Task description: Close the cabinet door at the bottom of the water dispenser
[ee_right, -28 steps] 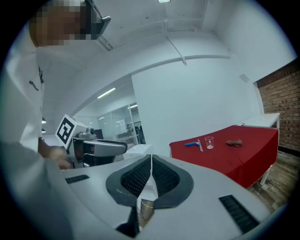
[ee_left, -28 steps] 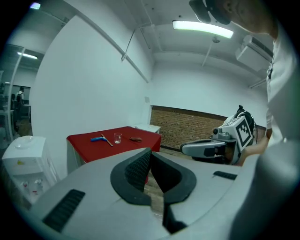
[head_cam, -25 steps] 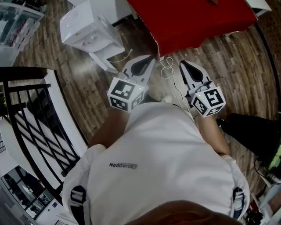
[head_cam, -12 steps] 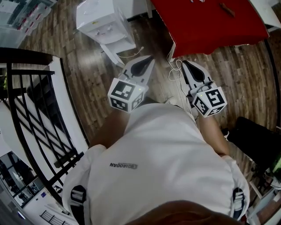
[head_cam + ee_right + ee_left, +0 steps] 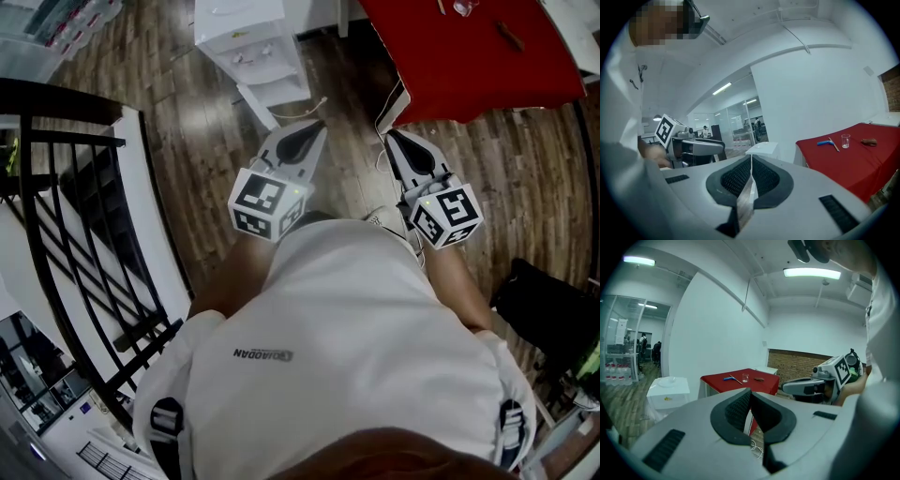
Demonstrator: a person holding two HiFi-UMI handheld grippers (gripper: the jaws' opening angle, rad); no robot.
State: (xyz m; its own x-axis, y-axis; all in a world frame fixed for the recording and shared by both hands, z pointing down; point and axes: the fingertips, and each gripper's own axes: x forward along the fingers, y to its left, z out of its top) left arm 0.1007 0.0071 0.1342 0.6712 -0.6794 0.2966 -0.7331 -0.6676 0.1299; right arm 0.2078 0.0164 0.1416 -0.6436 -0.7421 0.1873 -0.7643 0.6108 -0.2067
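Comparing with a second ago, the dispenser (image 5: 246, 37) has slid in the head view from the upper left to the top edge, left of centre. The red tabletop (image 5: 469, 56) has swung off to the upper right, and the black railing (image 5: 84, 216) has shifted along the left side. Both claws keep their places in front of the person's white shirt.

The dispenser is a white box seen from above, with a round hollow on its top and two small taps on its front over a drip shelf. At its foot the door (image 5: 261, 105) juts out as a white panel angled across the wood floor (image 5: 187, 150), so it stands open. The unit stands on the floor just left of the tabletop's near left corner.

The left claw (image 5: 314, 127) has its pads meeting at the tips with nothing between them. The door's free edge lies just up and left of those tips, apart from them. In the left gripper view the dispenser sits well left of that claw.

The right claw (image 5: 392, 134) is pressed together and empty. It hangs right of the dispenser, below the tabletop's corner. In the right gripper view the white top shows straight above that claw's closed pads.
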